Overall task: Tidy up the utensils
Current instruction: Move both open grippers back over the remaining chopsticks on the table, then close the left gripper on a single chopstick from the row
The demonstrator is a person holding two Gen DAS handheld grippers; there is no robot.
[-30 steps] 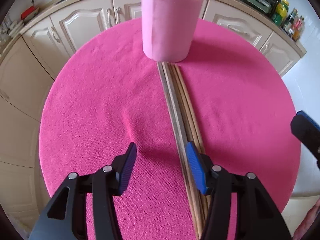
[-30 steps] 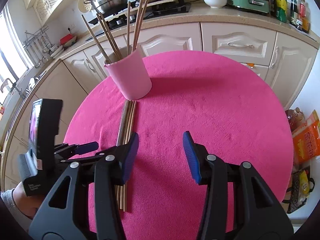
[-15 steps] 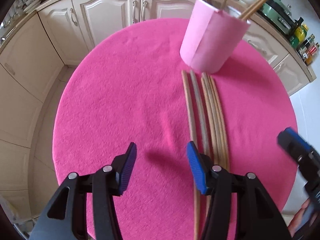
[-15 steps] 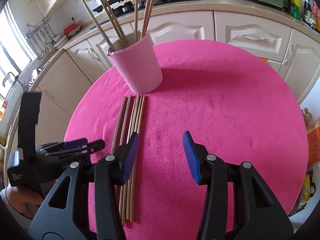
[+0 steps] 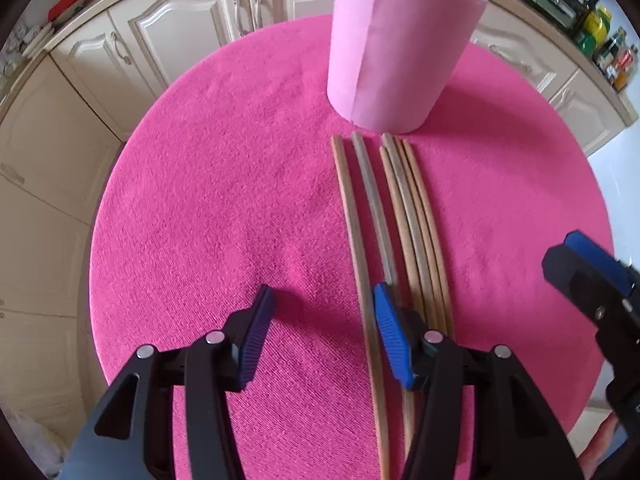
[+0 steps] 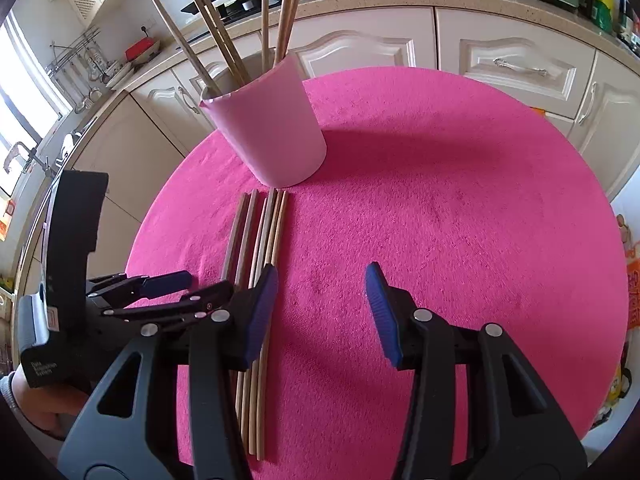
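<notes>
Several wooden chopsticks (image 5: 400, 216) lie side by side on the round pink table (image 5: 224, 184), pointing at a pink cup (image 5: 400, 48) that holds several more chopsticks. My left gripper (image 5: 320, 336) is open and empty, low over the near ends of the chopsticks; its right finger sits over them. In the right wrist view the chopsticks (image 6: 264, 240) lie in front of the cup (image 6: 272, 128). My right gripper (image 6: 320, 308) is open and empty, just right of the chopsticks. The left gripper (image 6: 160, 292) shows at the left there.
Cream kitchen cabinets (image 6: 500, 60) and a counter with a stove, pots and bottles run behind the table. The right gripper's finger (image 5: 588, 272) shows at the right edge of the left wrist view. The table edge (image 5: 100, 280) is close on the left.
The left gripper has moved forward toward the cup, with the chopsticks now spread more centrally under its right finger. The right gripper has moved closer to the cup. Both stayed open.
</notes>
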